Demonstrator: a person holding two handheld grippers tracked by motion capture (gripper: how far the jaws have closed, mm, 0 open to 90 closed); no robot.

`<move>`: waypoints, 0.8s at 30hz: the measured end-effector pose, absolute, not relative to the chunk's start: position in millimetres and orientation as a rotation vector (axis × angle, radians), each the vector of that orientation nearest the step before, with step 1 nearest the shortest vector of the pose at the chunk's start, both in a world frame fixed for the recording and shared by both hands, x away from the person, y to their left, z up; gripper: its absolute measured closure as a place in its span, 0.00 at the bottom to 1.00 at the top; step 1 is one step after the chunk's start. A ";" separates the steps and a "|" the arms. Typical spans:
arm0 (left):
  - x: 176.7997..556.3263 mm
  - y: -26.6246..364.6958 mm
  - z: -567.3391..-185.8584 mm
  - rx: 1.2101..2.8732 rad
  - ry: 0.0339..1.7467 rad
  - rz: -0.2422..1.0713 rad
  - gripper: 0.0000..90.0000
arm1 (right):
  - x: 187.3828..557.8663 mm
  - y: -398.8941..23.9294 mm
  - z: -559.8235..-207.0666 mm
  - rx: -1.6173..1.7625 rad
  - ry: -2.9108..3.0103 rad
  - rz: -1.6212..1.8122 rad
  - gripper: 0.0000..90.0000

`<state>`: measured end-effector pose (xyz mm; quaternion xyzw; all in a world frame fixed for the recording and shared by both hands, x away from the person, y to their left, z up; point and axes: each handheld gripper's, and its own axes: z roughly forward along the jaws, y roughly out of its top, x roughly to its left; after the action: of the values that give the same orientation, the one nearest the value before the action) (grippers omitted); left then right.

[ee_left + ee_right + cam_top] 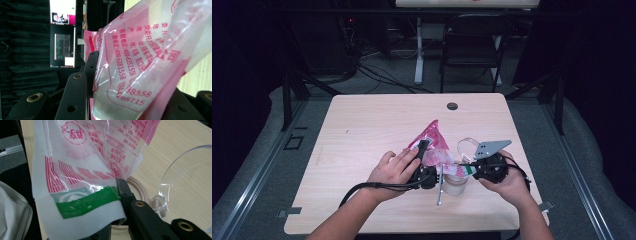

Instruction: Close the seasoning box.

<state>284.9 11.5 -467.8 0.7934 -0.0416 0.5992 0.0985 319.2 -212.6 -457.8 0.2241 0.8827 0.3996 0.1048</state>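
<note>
- Right now a pink and clear plastic bag (432, 142) is held up over the front right part of the wooden table (362, 135), stretched between the two grippers.
- Left gripper (424, 150): its jaws are partly closed on the upper side of the bag. In the left gripper view the printed pink film (140, 70) sits between the black jaws, with one jaw flat against it.
- Right gripper (468, 169): its jaws are pinched tight on the bag's lower edge. In the right gripper view the jaw clamps the film just beside a green stripe (87, 203) and a row of red bars.
- Under the bag, touching nothing I can be sure of, stands a round clear container (455, 184) near the table's front edge. Its beige rim (140, 188) shows just behind the right jaw.
- A clear hinged lid (185, 177) stands open beside that rim, on the side away from the bag.
- A thin metal rod-like utensil (440, 186) lies just left of the container; what it is exactly I cannot tell.
- Both hands rest low over the table, the left hand (394, 167) flat beside its gripper and the right hand (507, 182) wrapped around its own.
- Beyond the table a dark folding chair (472, 45) stands on the floor.
</note>
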 end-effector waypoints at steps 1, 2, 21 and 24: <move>285.2 12.1 -467.9 2.345 -0.122 1.770 0.73 | 319.0 -212.2 -457.5 0.659 2.601 1.179 1.00; 285.4 12.7 -468.1 2.349 -0.109 1.760 0.73 | 318.8 -211.9 -456.9 0.655 2.603 1.170 1.00; 286.1 27.3 -482.4 2.379 0.094 1.635 0.73 | 318.5 -204.3 -452.1 0.624 2.581 1.177 1.00; 286.2 29.2 -486.5 2.381 0.117 1.611 0.73 | 318.6 -203.1 -451.2 0.617 2.578 1.179 1.00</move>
<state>286.2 29.2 -486.5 0.8204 0.0404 0.5549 0.1318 318.6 -203.1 -451.2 0.2113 0.8821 0.4035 0.1200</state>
